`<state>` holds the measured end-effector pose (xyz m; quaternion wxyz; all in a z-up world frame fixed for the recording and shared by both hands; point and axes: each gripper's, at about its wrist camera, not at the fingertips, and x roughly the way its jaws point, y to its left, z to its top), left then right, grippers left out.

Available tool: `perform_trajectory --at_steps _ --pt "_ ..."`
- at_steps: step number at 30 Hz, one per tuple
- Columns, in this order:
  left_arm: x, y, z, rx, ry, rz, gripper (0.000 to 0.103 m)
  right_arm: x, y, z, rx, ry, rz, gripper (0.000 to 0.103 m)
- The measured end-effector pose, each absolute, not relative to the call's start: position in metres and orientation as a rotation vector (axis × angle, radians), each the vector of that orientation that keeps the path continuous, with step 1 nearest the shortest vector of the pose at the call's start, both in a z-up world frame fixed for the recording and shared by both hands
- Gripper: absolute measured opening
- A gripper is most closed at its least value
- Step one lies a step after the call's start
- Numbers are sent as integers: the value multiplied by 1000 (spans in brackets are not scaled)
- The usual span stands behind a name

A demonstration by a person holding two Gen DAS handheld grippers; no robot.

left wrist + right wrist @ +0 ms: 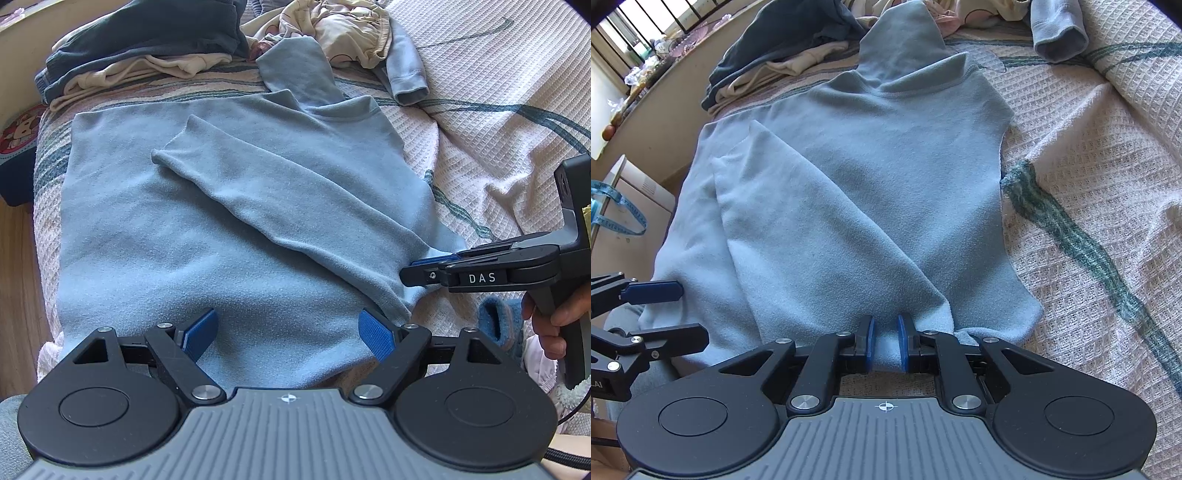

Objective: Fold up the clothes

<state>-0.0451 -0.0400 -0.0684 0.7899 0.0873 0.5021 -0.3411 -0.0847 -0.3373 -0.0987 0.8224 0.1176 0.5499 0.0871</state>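
My right tongs (885,345) pinch the near hem of the pale blue fleece top (207,206), a fold of cloth bunched between the narrow blue pads, while my left tongs (288,334) hang wide apart just over the same hem, gripping nothing. The top lies flat on the bed (491,140), collar away from me, with one sleeve (266,192) folded diagonally across its chest. My worry from here: with only one corner held, any lift or pull would likely drag the hem askew and slide that sleeve off, undoing the fold; the fleece looks thick and soft, so a shallow pinch might also slip free. The left tongs need cloth before anything moves. How deep the right pads bite I cannot tell, since the fabric wraps over them. Farther off, the second sleeve (1058,37) trails towards the loose clothes (343,29) at the head of the bed, its join with the body hidden under the collar. A folded dark stack (147,40) sits beyond, partly cut off by the frame edge.
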Motion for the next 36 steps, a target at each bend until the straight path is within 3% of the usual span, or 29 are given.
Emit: perform_trajectory --at_steps 5,11,20,22,24,30,36 --pt "-38 -39 -65 189 1073 -719 82 -80 -341 -84 248 1176 210 15" --pt "-20 -44 -55 188 1049 -706 82 -66 -360 -32 241 1043 246 15" --pt "5 -64 -53 205 1031 -728 82 24 -387 -14 167 933 182 16" --pt "10 -63 -58 200 1046 -726 82 46 -389 -17 165 919 175 29" --pt "15 -59 -63 195 1066 -716 82 70 -385 -20 143 910 176 34" --pt "29 -42 -74 164 1107 -688 82 144 -374 -34 82 895 143 35" --pt "40 -23 -73 130 1117 -659 82 192 -364 -52 18 930 97 42"
